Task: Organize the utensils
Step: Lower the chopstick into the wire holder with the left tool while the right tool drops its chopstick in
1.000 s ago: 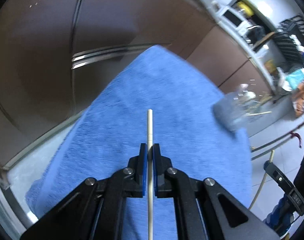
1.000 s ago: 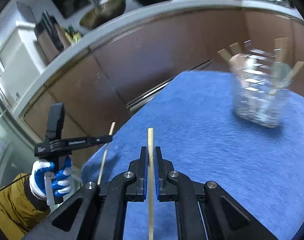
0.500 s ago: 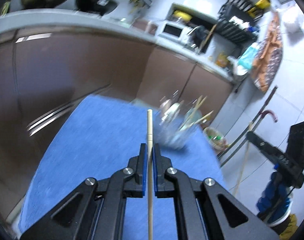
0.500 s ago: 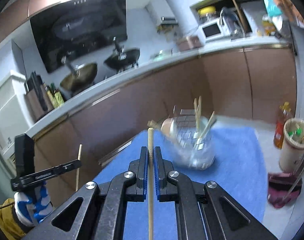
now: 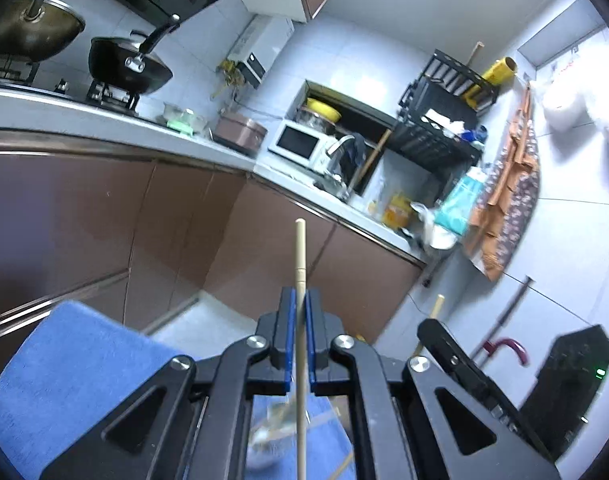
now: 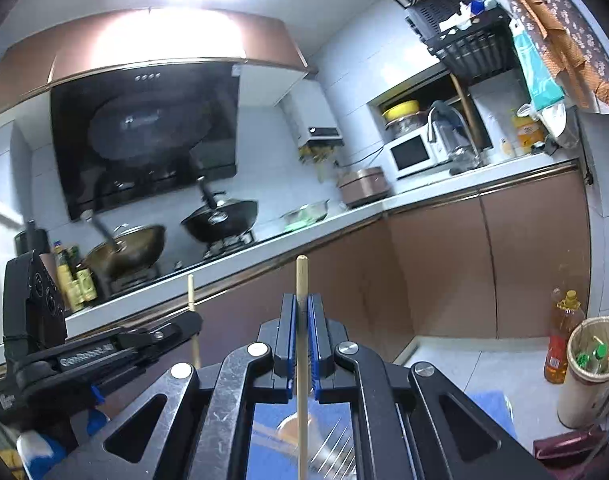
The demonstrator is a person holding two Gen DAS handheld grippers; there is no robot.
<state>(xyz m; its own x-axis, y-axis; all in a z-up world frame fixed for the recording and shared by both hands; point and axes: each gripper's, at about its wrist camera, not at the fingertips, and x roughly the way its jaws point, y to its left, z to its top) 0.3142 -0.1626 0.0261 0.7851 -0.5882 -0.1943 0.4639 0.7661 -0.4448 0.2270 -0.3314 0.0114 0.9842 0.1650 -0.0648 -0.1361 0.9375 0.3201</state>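
Left gripper [image 5: 300,304] clamps a pale chopstick [image 5: 299,248] pointing to 12 o'clock; right gripper [image 6: 301,308] clamps a wooden chopstick [image 6: 301,276] likewise.

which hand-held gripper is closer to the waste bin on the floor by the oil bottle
Right. The waste bin stands low to the right of the right hand-held gripper, shut on a chopstick; the left hand-held gripper, also clamping one, is on the opposite, left side.

Two chopsticks, one per view, each pinched between blue pads.
Pale chopstick [image 5: 300,312] pointed toward twelve o'clock; wooden chopstick [image 6: 301,340] likewise, above the blurred clear holder [image 6: 304,440] at six o'clock.
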